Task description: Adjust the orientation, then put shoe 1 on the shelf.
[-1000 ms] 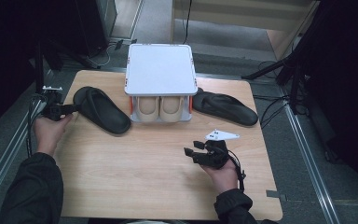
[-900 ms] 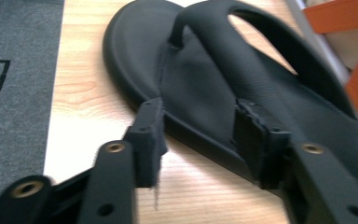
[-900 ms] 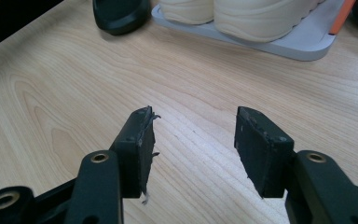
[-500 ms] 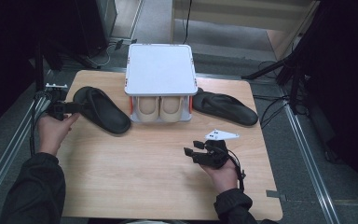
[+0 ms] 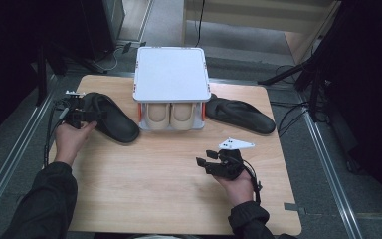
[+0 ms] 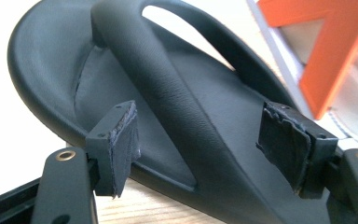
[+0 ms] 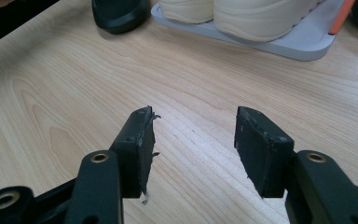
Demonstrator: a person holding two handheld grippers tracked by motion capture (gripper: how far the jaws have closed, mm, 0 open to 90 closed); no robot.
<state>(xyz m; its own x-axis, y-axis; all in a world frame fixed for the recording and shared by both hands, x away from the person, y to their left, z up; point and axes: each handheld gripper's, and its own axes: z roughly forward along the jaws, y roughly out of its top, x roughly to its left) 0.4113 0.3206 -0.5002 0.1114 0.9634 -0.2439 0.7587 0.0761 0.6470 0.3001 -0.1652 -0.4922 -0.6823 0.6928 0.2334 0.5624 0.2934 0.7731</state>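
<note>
A black slipper (image 5: 110, 119) lies on the wooden table's left side, toe toward the rack. My left gripper (image 5: 87, 115) is at its heel end, and its jaws have just been opening. In the left gripper view the left gripper (image 6: 205, 135) stands open around the slipper (image 6: 177, 93): the strap runs between the pads (image 6: 121, 140) and neither presses on it. A second black slipper (image 5: 241, 115) lies to the right of the rack. My right gripper (image 5: 205, 162) rests low over bare wood at the front right. It stands open (image 7: 193, 140) with nothing between its jaws.
A two-level shoe rack (image 5: 170, 74) with a white top and orange brackets stands at the back centre. A pair of beige shoes (image 5: 169, 115) sits on its lower shelf. Bare table (image 5: 149, 184) stretches across the front between my hands.
My left hand has shifted to the right, bringing its gripper closer over the left slipper's heel. The slipper, the right hand and the rack have stayed put.
</note>
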